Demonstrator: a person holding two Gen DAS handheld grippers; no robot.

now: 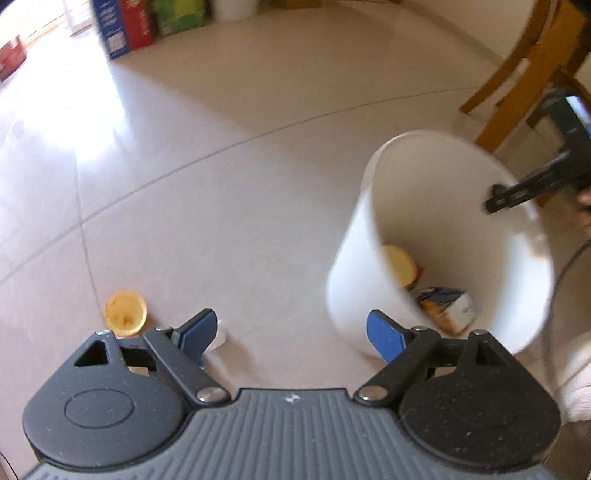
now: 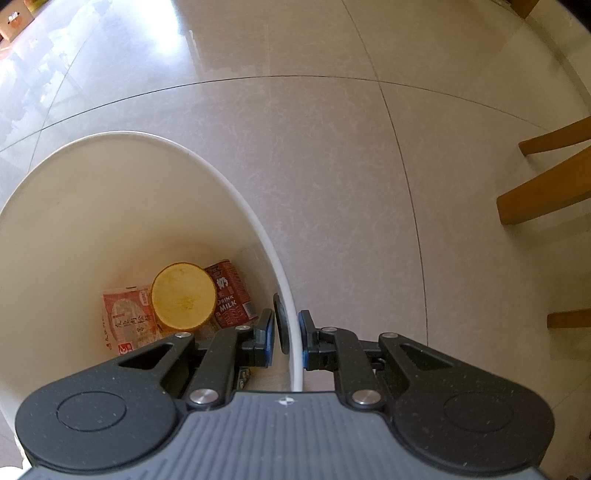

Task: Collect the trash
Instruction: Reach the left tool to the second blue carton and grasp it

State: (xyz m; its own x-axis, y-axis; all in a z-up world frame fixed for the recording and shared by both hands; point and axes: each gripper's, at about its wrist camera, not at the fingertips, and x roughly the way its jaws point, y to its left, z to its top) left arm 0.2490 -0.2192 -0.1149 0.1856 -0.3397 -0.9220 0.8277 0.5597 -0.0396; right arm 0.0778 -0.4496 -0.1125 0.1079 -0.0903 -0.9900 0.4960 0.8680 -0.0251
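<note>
A white trash bin (image 1: 354, 266) stands tilted on the tiled floor to the right of my left gripper (image 1: 291, 336), which is open and holds nothing. My right gripper (image 1: 496, 199) reaches in from the right and grips the bin's far rim. In the right wrist view, the right gripper (image 2: 290, 339) is shut on the bin (image 2: 92, 203) wall, one pad inside and one outside. In the bin lie a yellow round cup (image 2: 183, 301), a red milk carton (image 2: 231, 295) and a red-and-white packet (image 2: 125, 321). On the floor left of the left fingers lies a yellow cup (image 1: 125, 314), with a white item (image 1: 221, 336) half hidden behind the left finger.
Wooden chair legs (image 1: 517, 74) stand behind the bin, and chair legs (image 2: 546, 192) also show at the right in the right wrist view. Coloured boxes (image 1: 125, 26) line the far left of the floor. A person's hand (image 1: 585, 206) holds the right gripper.
</note>
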